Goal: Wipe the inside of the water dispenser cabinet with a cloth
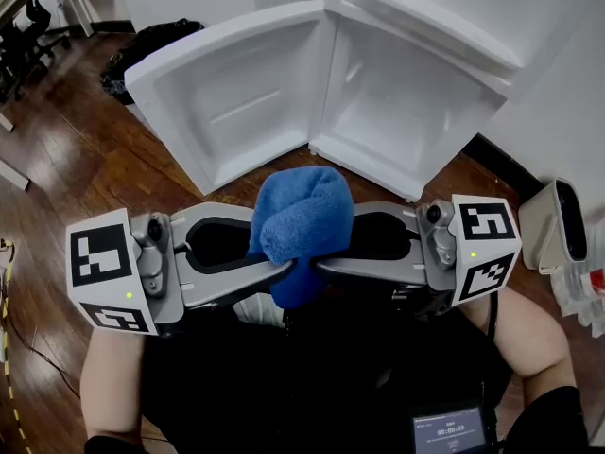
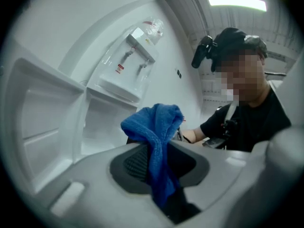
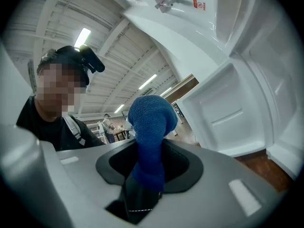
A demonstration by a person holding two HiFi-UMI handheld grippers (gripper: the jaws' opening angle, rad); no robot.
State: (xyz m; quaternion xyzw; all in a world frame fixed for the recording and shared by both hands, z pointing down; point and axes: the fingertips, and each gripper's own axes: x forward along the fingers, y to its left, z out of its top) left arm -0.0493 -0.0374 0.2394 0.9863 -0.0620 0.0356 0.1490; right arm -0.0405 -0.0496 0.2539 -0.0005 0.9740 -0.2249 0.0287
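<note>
Pinching a blue cloth [image 1: 304, 214] from opposite sides, the left gripper [image 1: 271, 251] and the right gripper [image 1: 337, 241] meet tip to tip in front of the person's chest, both held level. Each gripper's own view shows its jaws closed on a fold of the fabric, which bunches into a rounded wad above them. In the head view the fingertips are buried in the cloth and cannot be seen. A tail of the cloth hangs below the jaws, its end lost against the person's dark shirt [image 1: 321, 367].

Beyond the grippers stands the white water dispenser cabinet [image 1: 406, 93], its door [image 1: 232, 93] swung wide to the left over the wooden floor [image 1: 57, 178]. The cloth is held apart from it, in the air. The cabinet's upper part is cut off by the frame edge in the head view. The tap panel [image 2: 138, 44] shows clearly only in the left gripper view, with clear plastic bunched at its top. A dark bundle [image 1: 142, 45] behind the door is too shadowed to identify. A white device [image 1: 558, 225] on the floor at right is partly cropped.
</note>
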